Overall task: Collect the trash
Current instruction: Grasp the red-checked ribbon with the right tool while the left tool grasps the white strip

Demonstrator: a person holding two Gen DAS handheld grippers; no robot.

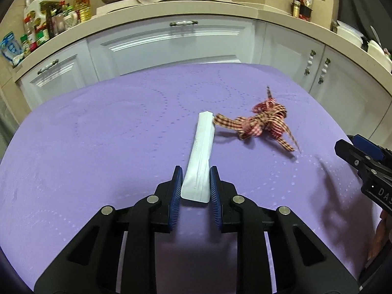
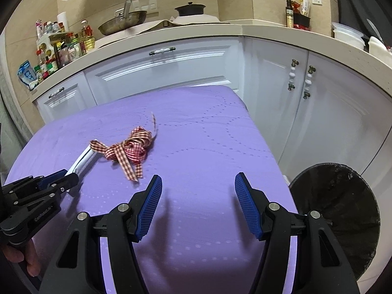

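A long white packet (image 1: 202, 142) lies on the purple tablecloth (image 1: 98, 152), pointing away from me. Its near end sits between the blue pads of my left gripper (image 1: 196, 169), which touch both its edges. In the right wrist view the packet (image 2: 82, 160) looks pinched and curled in that left gripper (image 2: 71, 177). A tangled red-and-tan checked ribbon (image 1: 262, 122) rests just right of the packet's far end, one tail touching it. My right gripper (image 2: 199, 176) stands open over bare cloth, near the ribbon (image 2: 127, 149) and to its right, nothing between its fingers. Its tip shows at the far right (image 1: 343, 147).
A black-lined trash bin (image 2: 343, 208) stands on the floor beside the table's right edge. White kitchen cabinets (image 1: 176, 44) and a counter with bottles, a pan and a pot run behind the table. A hand (image 2: 27, 257) holds the left gripper's handle.
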